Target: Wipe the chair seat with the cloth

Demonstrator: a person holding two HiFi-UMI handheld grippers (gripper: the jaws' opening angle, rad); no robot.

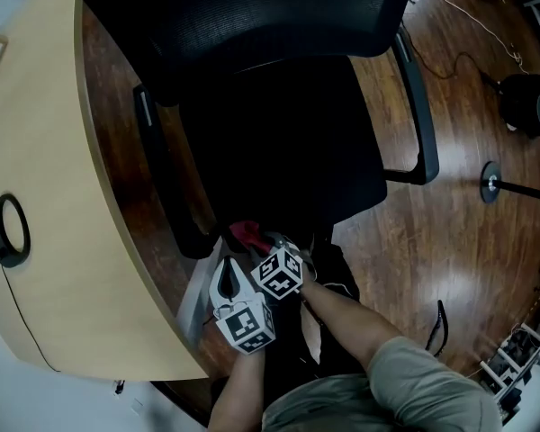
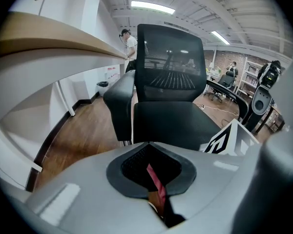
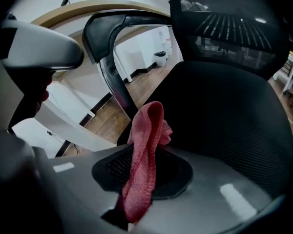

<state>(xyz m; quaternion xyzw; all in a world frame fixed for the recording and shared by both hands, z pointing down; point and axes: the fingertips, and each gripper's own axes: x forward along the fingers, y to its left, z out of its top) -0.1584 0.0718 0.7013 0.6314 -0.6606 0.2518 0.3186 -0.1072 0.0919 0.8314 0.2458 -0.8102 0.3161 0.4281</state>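
Observation:
The black office chair's seat (image 1: 288, 151) lies in front of me, its mesh back at the top of the head view. A red cloth (image 1: 246, 233) is at the seat's front edge. My right gripper (image 1: 272, 243) is shut on the cloth (image 3: 145, 150), which bunches up out of its jaws in front of the seat (image 3: 224, 111). My left gripper (image 1: 230, 266) sits close beside it on the left. Its jaws (image 2: 149, 155) are closed, with a thin red strip of cloth (image 2: 156, 182) pinched between them. The seat (image 2: 176, 123) is straight ahead of it.
A curved wooden desk (image 1: 45, 196) runs close along the chair's left, with a black ring (image 1: 9, 230) on it. The armrests (image 1: 162, 169) (image 1: 418, 106) flank the seat. A stand base (image 1: 490, 183) and a cable lie on the wood floor to the right.

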